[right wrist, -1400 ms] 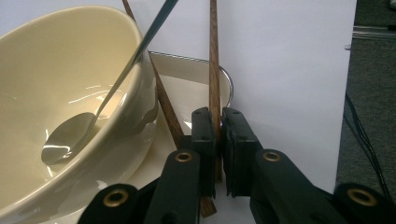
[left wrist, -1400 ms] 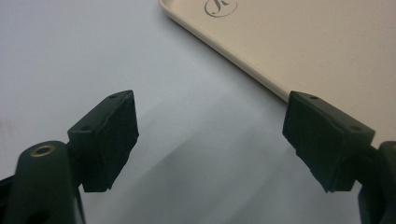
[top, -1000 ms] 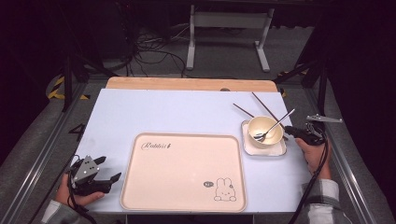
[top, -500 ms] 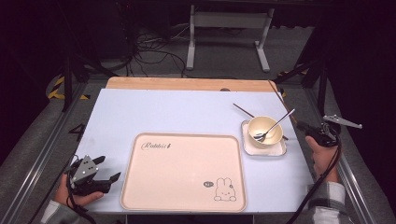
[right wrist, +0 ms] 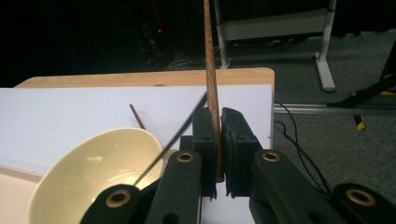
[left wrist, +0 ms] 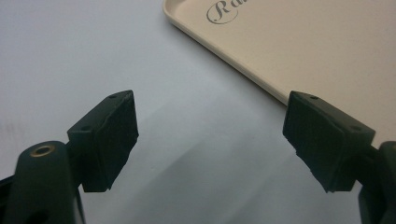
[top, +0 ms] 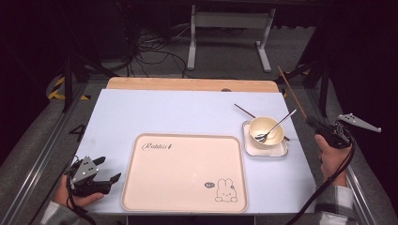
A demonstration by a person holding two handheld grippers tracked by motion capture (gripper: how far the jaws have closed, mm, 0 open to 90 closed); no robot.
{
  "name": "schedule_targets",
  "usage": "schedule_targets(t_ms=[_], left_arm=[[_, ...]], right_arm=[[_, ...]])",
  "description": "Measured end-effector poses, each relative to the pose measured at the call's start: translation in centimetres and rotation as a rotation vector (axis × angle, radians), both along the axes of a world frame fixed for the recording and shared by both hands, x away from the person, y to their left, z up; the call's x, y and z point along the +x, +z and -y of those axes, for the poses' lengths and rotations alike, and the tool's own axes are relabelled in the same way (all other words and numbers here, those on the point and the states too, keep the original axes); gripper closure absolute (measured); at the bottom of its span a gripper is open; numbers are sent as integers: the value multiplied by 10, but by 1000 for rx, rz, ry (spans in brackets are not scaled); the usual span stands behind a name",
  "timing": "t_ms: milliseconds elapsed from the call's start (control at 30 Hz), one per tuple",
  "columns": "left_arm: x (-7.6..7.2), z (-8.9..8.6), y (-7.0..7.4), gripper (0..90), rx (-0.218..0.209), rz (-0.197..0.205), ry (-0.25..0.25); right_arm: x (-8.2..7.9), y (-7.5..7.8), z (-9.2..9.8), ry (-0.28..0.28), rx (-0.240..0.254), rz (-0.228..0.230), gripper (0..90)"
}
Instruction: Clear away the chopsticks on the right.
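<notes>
Right gripper view: a wooden chopstick [right wrist: 211, 70] is pinched between the two black pads near its lower end, so that the long shaft stands nearly upright and clear of the table; held low like this, its free length can be swung without striking the cream bowl [right wrist: 88, 172] just beside the jaws. A spoon [right wrist: 173, 140] is leaned in that bowl, its handle propped on the rim, and a second chopstick [right wrist: 137, 116] is left lying on the white table [right wrist: 70, 107] behind the bowl. In the high view, the left gripper [top: 101, 174] is rested at the near left corner beside the beige tray [top: 185, 173], its jaws spread wide with nothing between them, evidently kept out of the way while the other hand works. Farther off, the right gripper [top: 313, 123] is held off the table's right edge, beside the square plate [top: 280, 151] under the bowl, with the chopstick slanting up and away from it.
</notes>
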State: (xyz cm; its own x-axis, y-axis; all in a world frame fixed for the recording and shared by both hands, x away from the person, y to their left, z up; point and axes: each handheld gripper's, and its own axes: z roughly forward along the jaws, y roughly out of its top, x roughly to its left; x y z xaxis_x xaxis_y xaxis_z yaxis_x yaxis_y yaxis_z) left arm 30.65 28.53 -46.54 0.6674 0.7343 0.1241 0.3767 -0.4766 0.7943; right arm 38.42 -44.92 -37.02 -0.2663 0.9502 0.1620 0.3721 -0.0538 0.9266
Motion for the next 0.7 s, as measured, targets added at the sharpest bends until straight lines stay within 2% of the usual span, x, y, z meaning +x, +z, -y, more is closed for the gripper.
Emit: schedule_targets(t_ms=[300,533,700], left_arm=[[0,0,1,189,3,2,-4],[-1,-1,1,189,0,5,-4],[-2,-1,2,189,1,6,-3]], right_arm=[[-13,16,-15,54,-4,49,849],[-26,30,-40,144,-30,83,848],[-32,31,-60,221,-48,78,848]])
